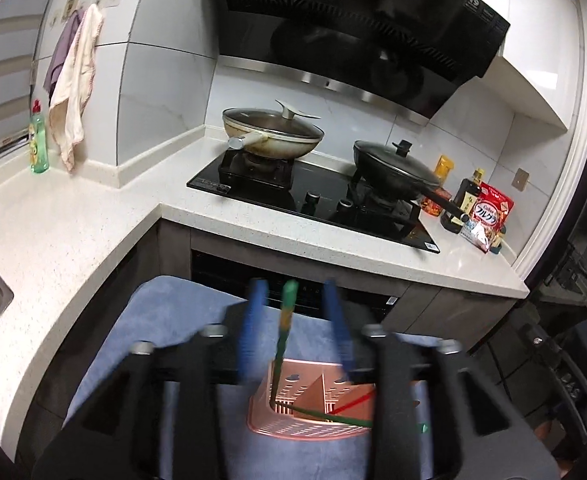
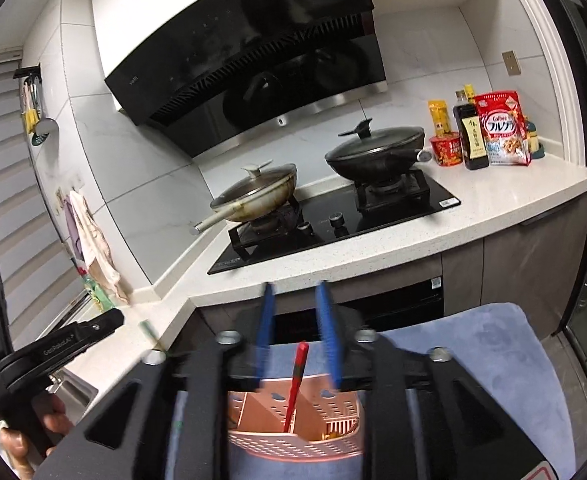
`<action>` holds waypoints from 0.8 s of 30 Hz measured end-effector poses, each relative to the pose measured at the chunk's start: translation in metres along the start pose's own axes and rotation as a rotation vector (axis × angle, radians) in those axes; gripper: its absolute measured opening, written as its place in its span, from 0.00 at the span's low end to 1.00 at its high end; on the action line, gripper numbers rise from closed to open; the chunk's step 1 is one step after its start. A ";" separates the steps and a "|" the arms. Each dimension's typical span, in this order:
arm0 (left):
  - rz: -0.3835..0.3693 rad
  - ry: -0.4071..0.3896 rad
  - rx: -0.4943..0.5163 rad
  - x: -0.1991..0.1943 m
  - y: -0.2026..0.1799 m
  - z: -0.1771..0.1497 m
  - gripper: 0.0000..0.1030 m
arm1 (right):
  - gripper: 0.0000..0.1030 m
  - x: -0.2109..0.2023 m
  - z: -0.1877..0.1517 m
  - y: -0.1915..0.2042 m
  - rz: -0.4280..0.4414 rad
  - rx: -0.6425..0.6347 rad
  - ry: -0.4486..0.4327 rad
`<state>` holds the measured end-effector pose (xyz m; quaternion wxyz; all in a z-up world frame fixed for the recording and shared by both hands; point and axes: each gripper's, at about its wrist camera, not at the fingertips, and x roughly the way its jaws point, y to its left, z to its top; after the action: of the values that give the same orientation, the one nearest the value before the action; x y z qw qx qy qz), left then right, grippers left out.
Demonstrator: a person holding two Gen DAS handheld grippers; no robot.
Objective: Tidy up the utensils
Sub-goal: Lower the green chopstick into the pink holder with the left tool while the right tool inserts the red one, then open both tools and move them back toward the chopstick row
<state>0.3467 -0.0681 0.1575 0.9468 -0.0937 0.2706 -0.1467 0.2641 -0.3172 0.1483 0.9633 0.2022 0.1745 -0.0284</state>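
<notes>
Both pairs of blue fingers stand released. On my left gripper (image 1: 295,328) a green chopstick (image 1: 284,330) stands between the fingers without either pad pressing it, its lower end down in the pink utensil caddy (image 1: 293,430). On my right gripper (image 2: 298,332) a red chopstick (image 2: 295,384) stands the same way, loose in the gap, its foot inside the caddy (image 2: 293,446).

I judge this to be the drop-off: both sticks are delivered into the holder and let go. The next move calls for lifting each gripper straight back and up, so the fingers clear the tall sticks without tipping them or dragging the light caddy across the blue towel (image 2: 493,360) it sits on.

Further out, the towel covers some raised surface whose own form I cannot make out. Beyond it runs the white counter (image 1: 73,240) with a gas hob (image 1: 313,200), 2 lidded pans on it.

Motion blur smears the fingers. My gripper bodies hide the caddy's near edge, so which compartment holds each stick I cannot tell. More sticks, green and red, lie slanted inside the caddy, partly cut off.
</notes>
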 end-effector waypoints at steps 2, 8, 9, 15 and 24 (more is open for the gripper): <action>0.010 -0.014 -0.001 -0.007 0.001 0.000 0.50 | 0.38 -0.012 0.003 0.003 0.007 -0.015 -0.018; 0.044 -0.005 0.038 -0.042 0.003 -0.012 0.66 | 0.46 -0.055 -0.002 0.016 0.025 -0.083 0.002; 0.050 -0.001 0.043 -0.047 0.004 -0.015 0.71 | 0.47 -0.065 -0.008 0.019 0.025 -0.098 0.013; 0.120 0.061 0.117 -0.085 0.022 -0.075 0.73 | 0.47 -0.118 -0.070 0.016 -0.002 -0.160 0.135; 0.198 0.218 0.163 -0.123 0.057 -0.191 0.73 | 0.47 -0.168 -0.189 -0.006 -0.123 -0.184 0.304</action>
<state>0.1566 0.0069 0.0435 0.9262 0.0269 0.3667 -0.0836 0.0443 -0.2497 0.0430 0.9367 0.1043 0.3319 -0.0402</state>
